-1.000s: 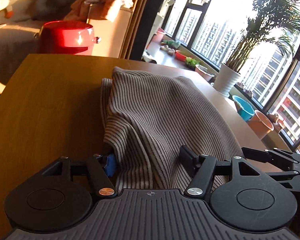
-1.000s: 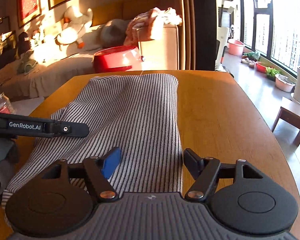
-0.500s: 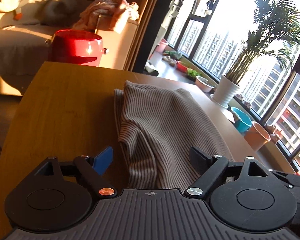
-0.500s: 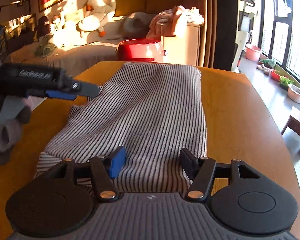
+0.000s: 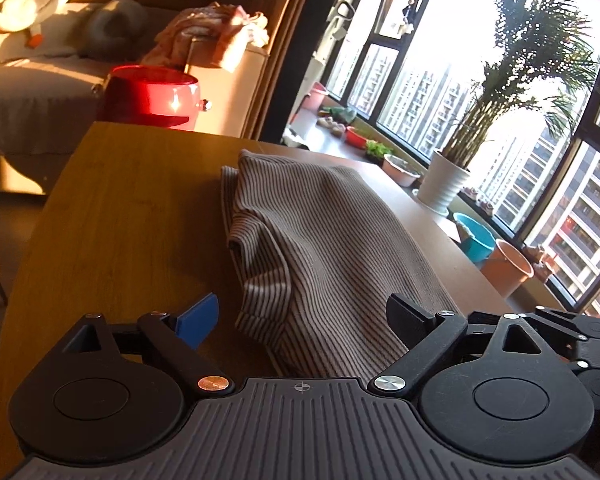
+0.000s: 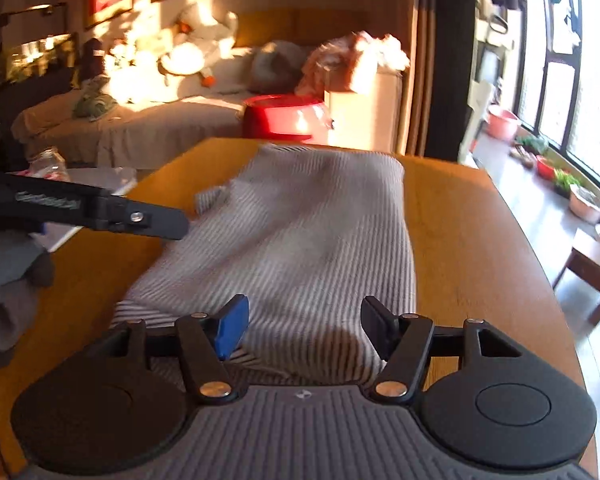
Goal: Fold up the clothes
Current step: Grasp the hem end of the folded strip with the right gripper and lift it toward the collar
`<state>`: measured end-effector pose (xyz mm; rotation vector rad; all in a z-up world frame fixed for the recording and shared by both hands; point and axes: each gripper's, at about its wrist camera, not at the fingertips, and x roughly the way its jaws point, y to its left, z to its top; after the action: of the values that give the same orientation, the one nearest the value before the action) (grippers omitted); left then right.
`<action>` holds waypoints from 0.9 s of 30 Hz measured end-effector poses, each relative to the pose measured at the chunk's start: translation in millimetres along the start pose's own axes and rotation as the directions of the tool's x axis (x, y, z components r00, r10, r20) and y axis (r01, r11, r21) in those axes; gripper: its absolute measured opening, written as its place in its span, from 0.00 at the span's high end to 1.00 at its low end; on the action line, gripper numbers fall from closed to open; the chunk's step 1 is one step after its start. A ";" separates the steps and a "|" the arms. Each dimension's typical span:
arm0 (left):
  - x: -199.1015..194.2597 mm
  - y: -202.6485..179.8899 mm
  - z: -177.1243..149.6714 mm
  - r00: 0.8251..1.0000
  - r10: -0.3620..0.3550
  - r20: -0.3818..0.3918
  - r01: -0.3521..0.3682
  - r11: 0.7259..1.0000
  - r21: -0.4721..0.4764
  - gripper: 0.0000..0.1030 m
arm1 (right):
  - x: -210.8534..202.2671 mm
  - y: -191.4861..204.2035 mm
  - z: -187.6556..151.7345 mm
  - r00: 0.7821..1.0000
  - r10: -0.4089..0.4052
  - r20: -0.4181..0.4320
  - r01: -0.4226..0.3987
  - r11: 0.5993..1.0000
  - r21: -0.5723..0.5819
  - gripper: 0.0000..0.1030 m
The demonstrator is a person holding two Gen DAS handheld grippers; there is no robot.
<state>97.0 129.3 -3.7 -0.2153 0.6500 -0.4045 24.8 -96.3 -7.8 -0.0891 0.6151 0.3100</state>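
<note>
Here the striped garment (image 5: 324, 240) lies on the table (image 5: 120, 208); both grippers' jaws spread, pinching nothing.

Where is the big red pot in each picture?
Left wrist view: the red pot sits upper left, beyond the table's far edge, beside the sofa.
Right wrist view: the red pot sits top centre, just past the far end of the striped garment.
Shared landmark: the pile of clothes behind it.
</note>
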 end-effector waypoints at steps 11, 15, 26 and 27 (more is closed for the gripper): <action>2.5 -15.5 -7.8 0.996 0.081 -0.023 -0.080 0.996 0.042 0.08 | -11.7 1.4 -13.9 1.000 0.008 -0.019 -0.010 0.997 -0.072 0.26; 1.1 -21.0 -11.3 0.996 0.081 -0.024 -0.080 0.995 0.051 0.08 | -28.0 6.9 -16.3 1.000 0.002 -0.002 -0.002 0.987 -0.162 0.26; -6.8 -15.8 -6.4 0.992 0.130 0.006 -0.130 0.991 0.034 0.07 | -26.6 26.3 -30.9 0.999 0.013 -0.038 -0.023 0.956 -0.292 0.27; -8.5 -12.0 -5.1 0.990 0.140 0.010 -0.141 0.990 0.027 0.07 | -29.7 31.9 -30.6 0.999 0.022 -0.025 -0.029 0.938 -0.346 0.26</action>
<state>84.1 121.8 0.8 -0.1437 0.6469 -0.2769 -25.0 -79.0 -15.2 -0.4241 0.5772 0.4411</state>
